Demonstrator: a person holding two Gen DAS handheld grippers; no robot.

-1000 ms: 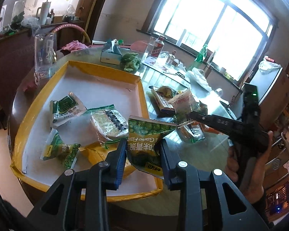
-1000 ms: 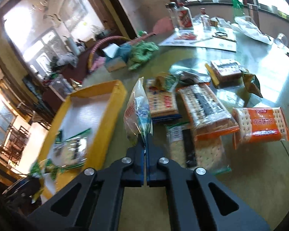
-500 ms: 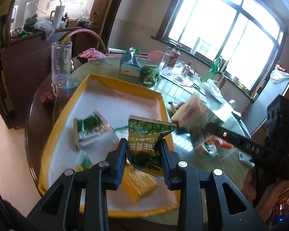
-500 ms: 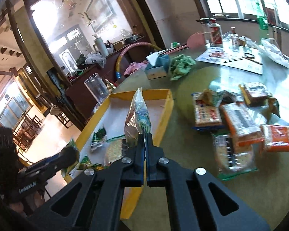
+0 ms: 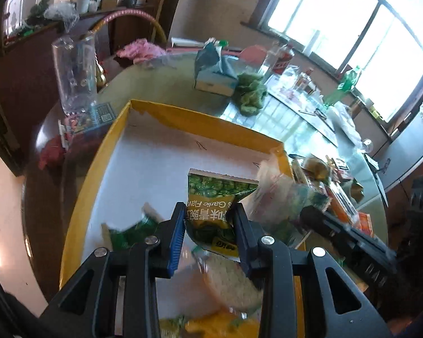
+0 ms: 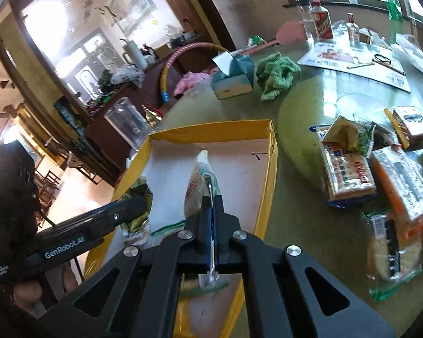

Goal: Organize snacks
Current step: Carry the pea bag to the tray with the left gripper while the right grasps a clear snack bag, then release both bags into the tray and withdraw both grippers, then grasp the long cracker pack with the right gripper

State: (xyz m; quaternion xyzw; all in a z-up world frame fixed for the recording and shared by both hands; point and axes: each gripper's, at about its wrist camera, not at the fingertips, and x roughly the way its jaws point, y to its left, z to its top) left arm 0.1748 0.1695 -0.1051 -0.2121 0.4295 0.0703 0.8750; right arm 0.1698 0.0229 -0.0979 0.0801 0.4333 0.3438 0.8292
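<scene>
Above the yellow tray (image 6: 268, 169), toward its left wall, a green pea packet (image 5: 211, 205) is clamped by the left gripper (image 5: 208, 222). Bare white floor is seen toward the tray's far wall. Nearer the tray's right rim, a clear snack bag (image 6: 201, 186) is pinched by the right gripper (image 6: 211, 225). Cracker packs (image 6: 349, 174) are spread on the table right of the tray.

Blurred packets (image 5: 132, 229) lie in the yellow tray (image 5: 98, 157), half hidden behind the left claw (image 5: 210, 225)
</scene>
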